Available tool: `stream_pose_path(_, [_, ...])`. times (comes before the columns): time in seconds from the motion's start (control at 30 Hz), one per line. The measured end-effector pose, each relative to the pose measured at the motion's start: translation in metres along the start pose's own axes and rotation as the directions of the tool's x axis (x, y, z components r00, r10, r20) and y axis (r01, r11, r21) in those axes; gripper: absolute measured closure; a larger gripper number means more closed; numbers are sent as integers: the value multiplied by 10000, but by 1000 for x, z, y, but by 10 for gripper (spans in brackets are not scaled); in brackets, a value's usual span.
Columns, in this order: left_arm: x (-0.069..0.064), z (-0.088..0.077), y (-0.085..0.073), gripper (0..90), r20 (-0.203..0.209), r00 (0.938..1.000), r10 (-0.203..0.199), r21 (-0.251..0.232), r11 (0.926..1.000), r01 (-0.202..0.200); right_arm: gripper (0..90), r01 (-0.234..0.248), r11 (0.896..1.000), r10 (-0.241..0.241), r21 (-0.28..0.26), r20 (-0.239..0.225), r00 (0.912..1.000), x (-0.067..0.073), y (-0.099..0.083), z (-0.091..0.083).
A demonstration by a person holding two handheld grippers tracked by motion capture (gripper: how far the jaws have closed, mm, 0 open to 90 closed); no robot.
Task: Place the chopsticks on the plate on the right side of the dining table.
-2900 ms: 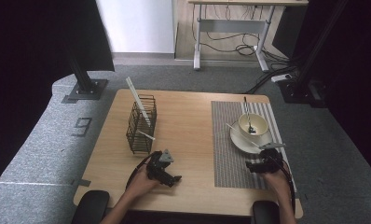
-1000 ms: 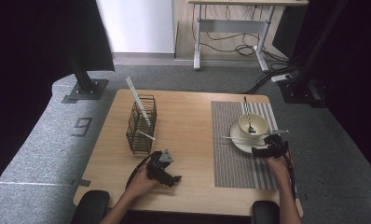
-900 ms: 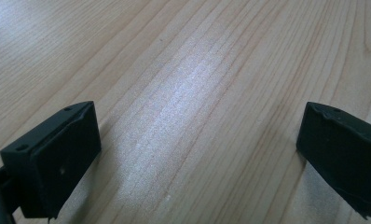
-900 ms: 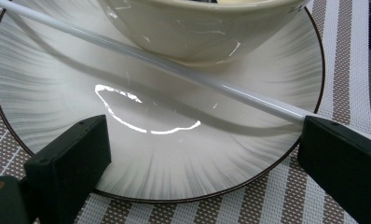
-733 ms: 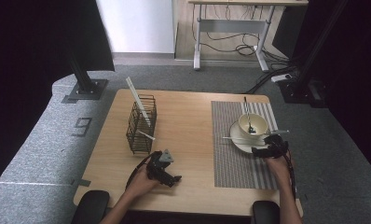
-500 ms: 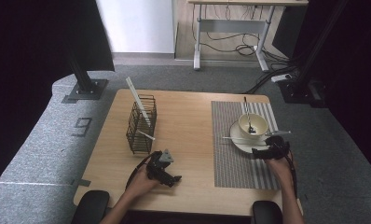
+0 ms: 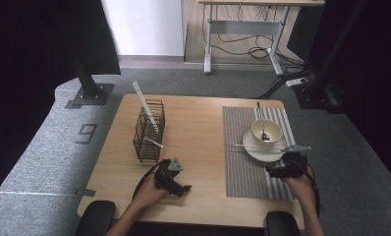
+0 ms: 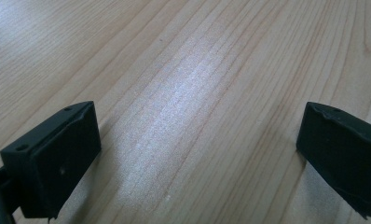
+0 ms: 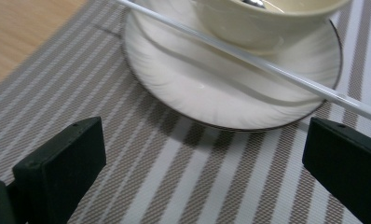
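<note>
A white stick [image 7: 272,147] lies across a white plate [image 7: 255,153] that holds a cream bowl [image 7: 265,132] with a spoon [image 7: 260,120] in it. My right gripper [image 7: 281,167] is open on the striped placemat [image 7: 242,172], just in front of the plate and apart from the stick. In the right gripper view its jaws [image 9: 202,154] stand wide with the plate [image 9: 188,79], the bowl [image 9: 249,23] and the stick [image 9: 267,65] beyond them. My left gripper [image 7: 180,187] rests open near the table's front edge, with bare wood between its fingertips [image 8: 197,144].
A black wire basket [image 7: 149,132] stands at the left of the wooden table [image 7: 198,128] with a long white stick [image 7: 142,101] leaning out of it and a shorter one [image 7: 154,142] poking through its side. Grey carpet surrounds the table.
My right gripper has drawn back from the plate's edge toward the person, and the white stick stays lying across the plate. The left gripper has not moved.
</note>
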State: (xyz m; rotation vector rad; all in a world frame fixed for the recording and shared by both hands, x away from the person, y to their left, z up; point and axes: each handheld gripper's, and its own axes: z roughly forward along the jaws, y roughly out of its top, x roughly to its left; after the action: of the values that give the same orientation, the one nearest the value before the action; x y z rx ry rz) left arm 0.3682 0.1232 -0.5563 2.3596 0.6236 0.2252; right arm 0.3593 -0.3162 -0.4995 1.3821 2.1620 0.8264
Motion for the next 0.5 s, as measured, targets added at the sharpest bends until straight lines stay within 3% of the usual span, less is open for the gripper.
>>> stream_pose_path(0.07, [0,0,0,0,-1,10000,-4,-1,10000,4,0,-8,9999,6,-131,-191,9998,4,0,-4])
stream_pose_path(0.23, [0,0,0,0,1,10000,-34,-24,10000,34,0,-295,9977,222,-616,-1161,9930,18,6,-15])
stream_pose_path(0.5, [0,0,0,0,-1,10000,-28,-20,10000,28,0,89,9964,-228,-838,-1665,9858,43,26,-26])
